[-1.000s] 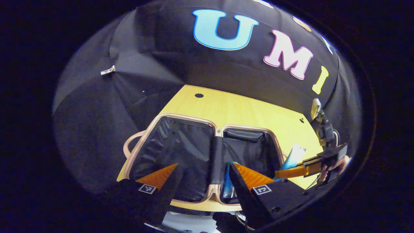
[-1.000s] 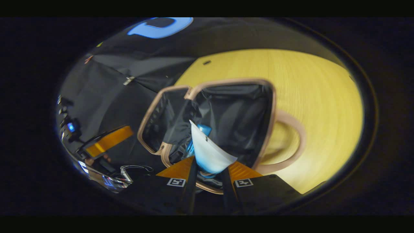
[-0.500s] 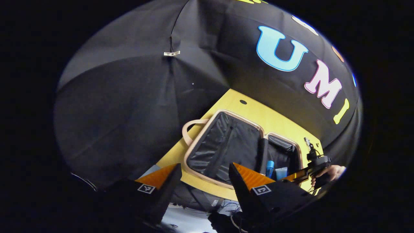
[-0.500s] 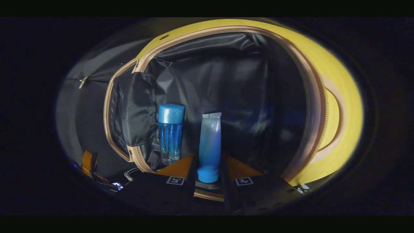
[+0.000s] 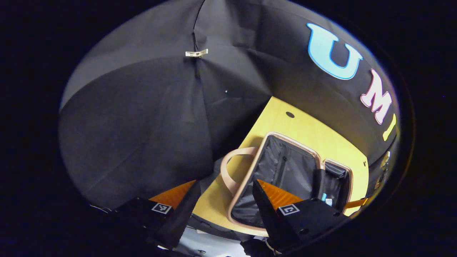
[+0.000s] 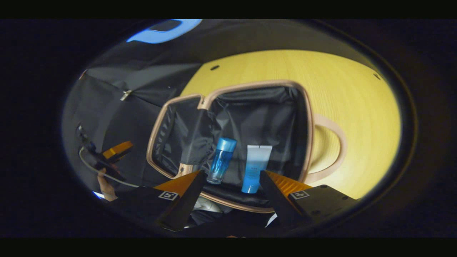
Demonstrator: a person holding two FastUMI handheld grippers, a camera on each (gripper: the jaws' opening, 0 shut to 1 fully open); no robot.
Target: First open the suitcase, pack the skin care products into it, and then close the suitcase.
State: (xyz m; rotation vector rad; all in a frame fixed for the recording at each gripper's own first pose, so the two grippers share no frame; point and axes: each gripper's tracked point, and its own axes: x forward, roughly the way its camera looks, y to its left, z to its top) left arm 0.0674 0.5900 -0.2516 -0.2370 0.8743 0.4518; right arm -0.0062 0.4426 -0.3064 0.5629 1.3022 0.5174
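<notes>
Right gripper view: tube (image 6: 255, 167) between hand-held gripper (image 6: 232, 185) fingers, seemingly untouched.

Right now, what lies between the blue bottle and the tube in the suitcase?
Just a bare strip of dark lining: in the right gripper view the blue bottle and the tube lie side by side, apart, in the suitcase.

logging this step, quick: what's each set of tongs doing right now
Left tongs: open, holding nothing.
Right tongs: open, holding nothing; the tube lies in the suitcase.
</notes>
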